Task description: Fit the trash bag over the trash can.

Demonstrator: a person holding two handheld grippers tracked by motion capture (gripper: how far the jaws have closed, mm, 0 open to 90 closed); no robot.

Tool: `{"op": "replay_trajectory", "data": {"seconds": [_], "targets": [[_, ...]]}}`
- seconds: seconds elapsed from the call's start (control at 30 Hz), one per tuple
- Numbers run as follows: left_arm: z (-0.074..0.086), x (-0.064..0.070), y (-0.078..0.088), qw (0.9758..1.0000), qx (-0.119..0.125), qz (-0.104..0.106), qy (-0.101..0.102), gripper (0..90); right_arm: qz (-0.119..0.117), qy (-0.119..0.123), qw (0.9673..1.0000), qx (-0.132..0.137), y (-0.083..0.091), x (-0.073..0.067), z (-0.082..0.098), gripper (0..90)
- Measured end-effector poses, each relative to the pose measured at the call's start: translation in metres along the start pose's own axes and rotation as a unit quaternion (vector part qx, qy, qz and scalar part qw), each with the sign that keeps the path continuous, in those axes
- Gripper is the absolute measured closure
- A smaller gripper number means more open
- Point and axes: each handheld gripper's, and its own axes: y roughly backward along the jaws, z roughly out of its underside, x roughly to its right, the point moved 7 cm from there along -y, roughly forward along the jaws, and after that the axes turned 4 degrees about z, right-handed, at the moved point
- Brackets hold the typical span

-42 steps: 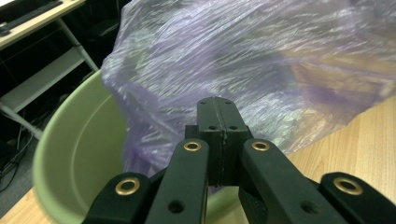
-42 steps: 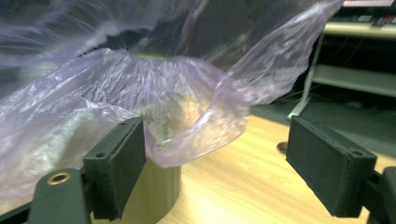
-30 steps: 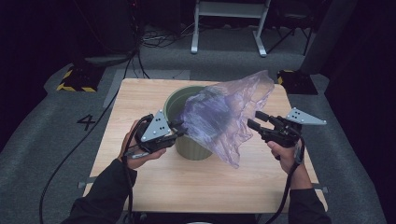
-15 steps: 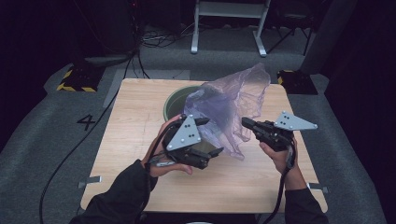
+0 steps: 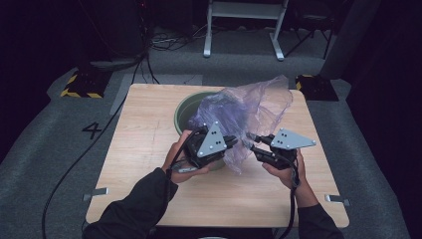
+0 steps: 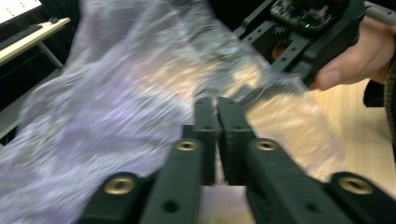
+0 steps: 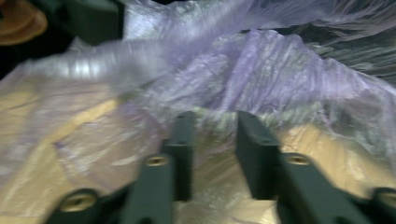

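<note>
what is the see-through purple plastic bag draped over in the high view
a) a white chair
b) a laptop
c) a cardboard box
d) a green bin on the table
d: in the high view the thin purple plastic bag spills over the rim of the round green bin, which stands on the wooden table.

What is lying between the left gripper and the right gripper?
In the high view, a hanging fold of the purple plastic bag lies between the left gripper and the right gripper.
</note>
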Motion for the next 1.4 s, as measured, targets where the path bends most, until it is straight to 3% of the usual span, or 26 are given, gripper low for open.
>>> {"op": "replay_trajectory", "data": {"seconds": [0.13, 0.2, 0.3, 0.33, 0.37, 0.47, 0.5, 0.57, 0.7, 0.8, 0.9, 0.97, 1.0, 1.07, 1.17, 1.27, 1.33, 1.4], "targets": [[0.005, -0.007, 0.008, 0.9998, 0.010, 0.007, 0.016, 89.4, 0.026, 0.000, 0.9997, -0.004, 0.000, 0.003, 0.001, 44.5], [0.002, -0.005, 0.009, 0.9992, 0.025, 0.018, 0.026, 69.7, 0.029, 0.002, 0.9996, 0.002, 0.000, 0.002, -0.001, 40.3], [-0.002, 0.006, 0.001, 0.9992, 0.006, 0.022, 0.032, 33.2, 0.027, 0.012, 0.9995, 0.005, -0.001, -0.003, -0.005, 41.0], [-0.003, 0.010, -0.001, 0.9994, 0.002, 0.021, 0.028, 23.4, 0.026, 0.015, 0.9995, 0.006, -0.001, -0.005, -0.006, 42.5], [-0.004, 0.013, -0.005, 0.9996, -0.006, 0.017, 0.022, 19.9, 0.024, 0.018, 0.9995, 0.007, -0.001, -0.007, -0.007, 43.7], [-0.002, 0.019, -0.016, 0.9995, -0.031, 0.005, 0.011, 18.0, 0.025, 0.032, 0.9992, 0.002, -0.003, -0.012, -0.008, 44.2], [-0.001, 0.018, -0.018, 0.9992, -0.038, -0.004, 0.008, 21.3, 0.029, 0.034, 0.9990, -0.001, -0.003, -0.012, -0.007, 44.3], [0.001, 0.015, -0.018, 0.9988, -0.044, -0.021, -0.001, 40.9, 0.027, 0.025, 0.9993, 0.000, -0.003, -0.011, -0.005, 44.2], [0.005, 0.004, -0.013, 0.9987, -0.043, -0.029, 0.003, 68.4, 0.033, 0.022, 0.9992, 0.001, -0.001, -0.009, -0.002, 42.1], [0.010, -0.004, -0.009, 0.9985, -0.045, -0.031, 0.003, 81.6, 0.033, 0.017, 0.9993, 0.000, -0.001, -0.008, -0.001, 40.3], [0.013, -0.008, -0.005, 0.9991, -0.032, -0.023, 0.014, 89.5, 0.037, 0.022, 0.9991, -0.005, -0.004, -0.009, 0.001, 38.5], [0.013, -0.007, -0.001, 0.9995, -0.018, -0.018, 0.018, 88.1, 0.030, 0.024, 0.9993, 0.000, -0.005, -0.013, 0.000, 40.3], [0.011, -0.005, 0.000, 0.9996, -0.012, -0.014, 0.021, 79.7, 0.032, 0.027, 0.9991, 0.005, -0.005, -0.014, -0.002, 43.5], [0.009, 0.002, 0.000, 0.9996, -0.009, -0.008, 0.024, 51.6, 0.037, 0.031, 0.9988, 0.010, -0.005, -0.016, -0.005, 45.5], [0.007, 0.013, -0.006, 0.9996, -0.018, -0.006, 0.021, 20.6, 0.032, 0.037, 0.9988, 0.007, -0.006, -0.021, -0.008, 43.0], [0.006, 0.022, -0.015, 0.9996, -0.022, 0.006, 0.018, 16.7, 0.024, 0.039, 0.9989, 0.003, -0.003, -0.029, -0.008, 40.7], [0.007, 0.022, -0.019, 0.9995, -0.029, -0.005, 0.015, 16.0, 0.020, 0.045, 0.9988, 0.006, 0.001, -0.034, -0.009, 42.2], [0.007, 0.022, -0.020, 0.9992, -0.026, 0.016, 0.024, 22.6, 0.036, 0.051, 0.9981, 0.000, 0.004, -0.035, -0.009, 44.3]]}}
